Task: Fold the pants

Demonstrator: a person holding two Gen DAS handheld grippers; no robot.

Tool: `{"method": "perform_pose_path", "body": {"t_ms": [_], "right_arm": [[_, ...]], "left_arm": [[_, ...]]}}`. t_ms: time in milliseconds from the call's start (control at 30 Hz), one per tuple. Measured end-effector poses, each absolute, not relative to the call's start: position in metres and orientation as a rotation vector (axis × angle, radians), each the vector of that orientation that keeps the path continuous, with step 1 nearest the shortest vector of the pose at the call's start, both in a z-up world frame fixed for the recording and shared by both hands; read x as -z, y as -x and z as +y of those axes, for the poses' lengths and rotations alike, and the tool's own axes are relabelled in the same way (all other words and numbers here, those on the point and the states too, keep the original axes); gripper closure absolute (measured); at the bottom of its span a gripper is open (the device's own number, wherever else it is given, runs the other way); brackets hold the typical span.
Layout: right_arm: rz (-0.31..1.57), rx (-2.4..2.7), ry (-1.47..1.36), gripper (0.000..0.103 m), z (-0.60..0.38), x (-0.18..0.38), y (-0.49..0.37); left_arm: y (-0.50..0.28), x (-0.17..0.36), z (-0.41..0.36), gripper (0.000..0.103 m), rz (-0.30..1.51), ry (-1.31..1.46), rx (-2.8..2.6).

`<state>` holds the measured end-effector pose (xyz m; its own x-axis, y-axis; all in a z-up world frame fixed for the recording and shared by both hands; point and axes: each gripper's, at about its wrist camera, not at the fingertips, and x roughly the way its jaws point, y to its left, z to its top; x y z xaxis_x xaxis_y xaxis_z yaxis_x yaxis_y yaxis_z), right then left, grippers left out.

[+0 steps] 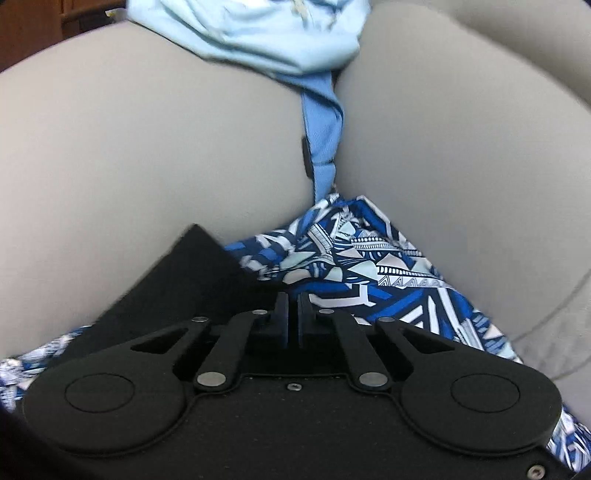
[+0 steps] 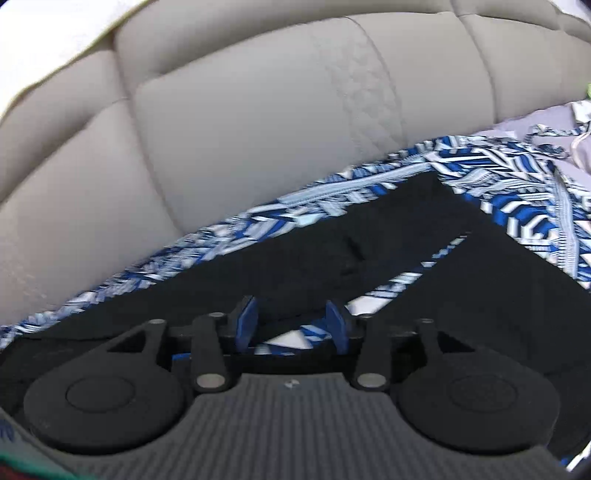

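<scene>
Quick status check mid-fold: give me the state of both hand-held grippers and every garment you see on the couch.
Left hand-held gripper: shut, over the black pants' edge; grip unclear.
Right hand-held gripper: open, above the fabric.
Black pants: spread flat on the patterned cloth.
Blue patterned cloth: spread out under the pants, wrinkled.
Light blue garment: bunched, sagging into the cushion gap.
Couch: bare at the backrest.

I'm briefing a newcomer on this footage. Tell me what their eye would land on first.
The blue-and-white geometric print fabric stands out first, spread over the beige quilted sofa under both tongs. Black pants lie on top of it, directly ahead of the open right tongs. In the left wrist view the left tongs are nearly shut, and pale blue clothing sits bunched at the top, trailing into the gap between cushions.
</scene>
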<state>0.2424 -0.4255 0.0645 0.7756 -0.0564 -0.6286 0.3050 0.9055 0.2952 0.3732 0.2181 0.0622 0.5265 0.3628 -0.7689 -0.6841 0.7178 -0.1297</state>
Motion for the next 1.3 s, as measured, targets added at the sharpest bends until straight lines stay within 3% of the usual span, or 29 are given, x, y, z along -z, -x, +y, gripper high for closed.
{"method": "perform_pose_path", "body": {"t_ms": [300, 833, 967, 1067, 1100, 1300], "right_arm": [[0.713, -0.107, -0.603, 0.029, -0.357, -0.073, -0.256], [1.002, -0.654, -0.969, 0.033, -0.047, -0.036, -0.32], [1.044, -0.548, -0.963, 0.049, -0.016, -0.015, -0.341], [1.036, -0.473, -0.968, 0.08, -0.004, -0.006, -0.356], [1.031, -0.453, -0.972, 0.097, -0.004, -0.005, -0.358], [0.836, -0.472, -0.72, 0.098, 0.001, -0.045, -0.321]], "left_arm": [[-0.305, -0.117, 0.215, 0.1, 0.73, 0.451, -0.528], [-0.241, -0.107, 0.238, 0.102, 0.711, 0.563, -0.384], [-0.238, -0.101, 0.248, 0.102, 0.707, 0.608, -0.358], [-0.234, -0.093, 0.254, 0.102, 0.702, 0.637, -0.332], [-0.231, -0.09, 0.256, 0.102, 0.697, 0.656, -0.315], [-0.188, -0.091, 0.257, 0.101, 0.599, 0.706, -0.184]]}}
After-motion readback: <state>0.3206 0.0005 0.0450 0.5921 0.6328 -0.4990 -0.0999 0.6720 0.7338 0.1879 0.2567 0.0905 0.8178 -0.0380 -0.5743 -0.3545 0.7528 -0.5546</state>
